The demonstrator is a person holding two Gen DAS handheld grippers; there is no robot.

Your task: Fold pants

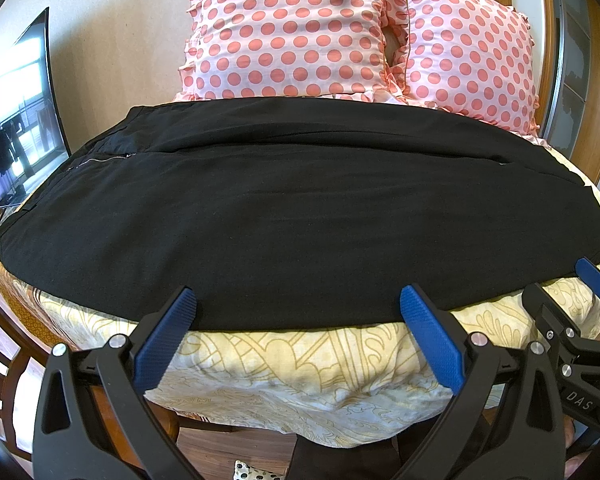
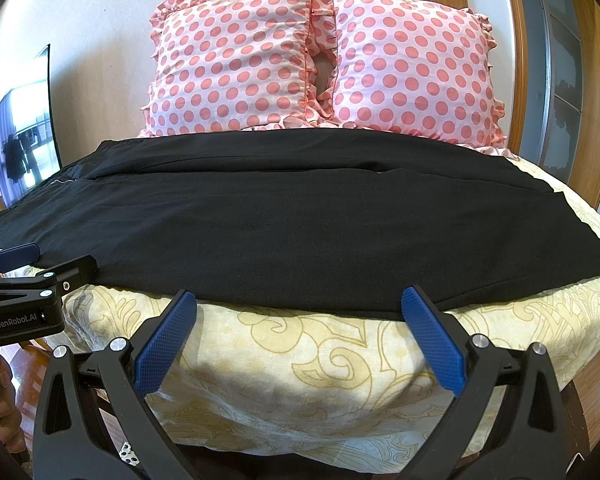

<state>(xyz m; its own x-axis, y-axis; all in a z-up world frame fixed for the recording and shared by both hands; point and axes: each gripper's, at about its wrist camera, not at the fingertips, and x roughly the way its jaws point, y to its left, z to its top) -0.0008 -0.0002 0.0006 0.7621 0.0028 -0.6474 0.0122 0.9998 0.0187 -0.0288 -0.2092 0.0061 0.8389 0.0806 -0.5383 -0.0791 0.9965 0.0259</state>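
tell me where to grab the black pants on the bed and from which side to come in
Grip the black pants along their near long edge, which lies flat just ahead of the left gripper and right gripper. Come in low from the near side of the bed: both grippers are open and already face that edge, and the far edge lies against the pillows.

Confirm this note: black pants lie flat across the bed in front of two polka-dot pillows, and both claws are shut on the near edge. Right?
Not quite. Both claws are open, not shut: the left claw and right claw hover at the pants' near edge, shown in both wrist views. The pillows are as described.
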